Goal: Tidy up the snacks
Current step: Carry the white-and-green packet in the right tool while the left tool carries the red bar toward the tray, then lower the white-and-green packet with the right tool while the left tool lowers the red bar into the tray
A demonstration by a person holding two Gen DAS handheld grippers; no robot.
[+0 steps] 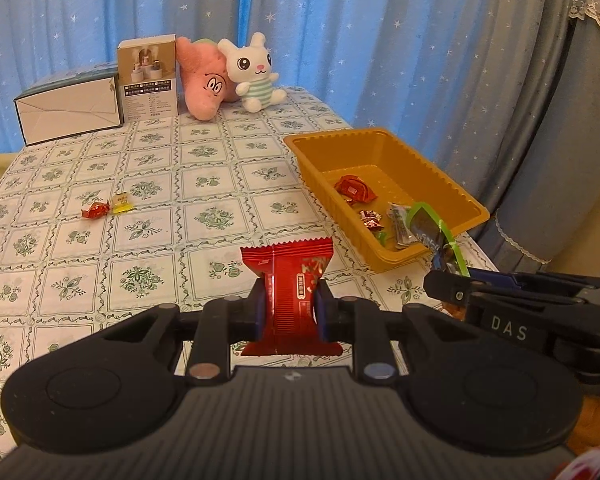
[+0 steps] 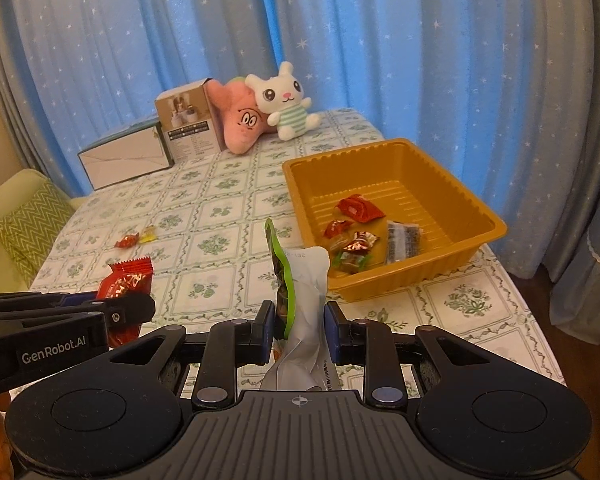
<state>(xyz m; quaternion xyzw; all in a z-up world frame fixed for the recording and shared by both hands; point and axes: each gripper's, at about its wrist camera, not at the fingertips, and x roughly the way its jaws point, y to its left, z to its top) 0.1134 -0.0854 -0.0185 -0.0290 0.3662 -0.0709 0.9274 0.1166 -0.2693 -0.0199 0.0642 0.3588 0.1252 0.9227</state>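
Observation:
My left gripper point(image 1: 288, 312) is shut on a red snack packet point(image 1: 292, 288), held upright above the table's near edge. My right gripper point(image 2: 298, 324) is shut on a green-edged silver snack pouch point(image 2: 304, 304), near the front left corner of the orange tray point(image 2: 476, 208). The tray point(image 1: 432, 168) holds several wrapped snacks point(image 2: 356, 206). A red candy point(image 1: 95, 211) and a yellow candy point(image 1: 122, 203) lie loose on the tablecloth at the left. The right gripper point(image 1: 444, 280) with its pouch point(image 1: 436, 236) also shows in the left wrist view, and the left gripper's packet point(image 2: 126, 284) in the right wrist view.
At the table's far end stand a white box point(image 1: 68, 110), a product box point(image 1: 148, 80), a pink plush point(image 1: 204, 80) and a white bunny plush point(image 1: 252, 72). Blue curtains hang behind. A green cushion point(image 2: 28, 224) lies off the table's left.

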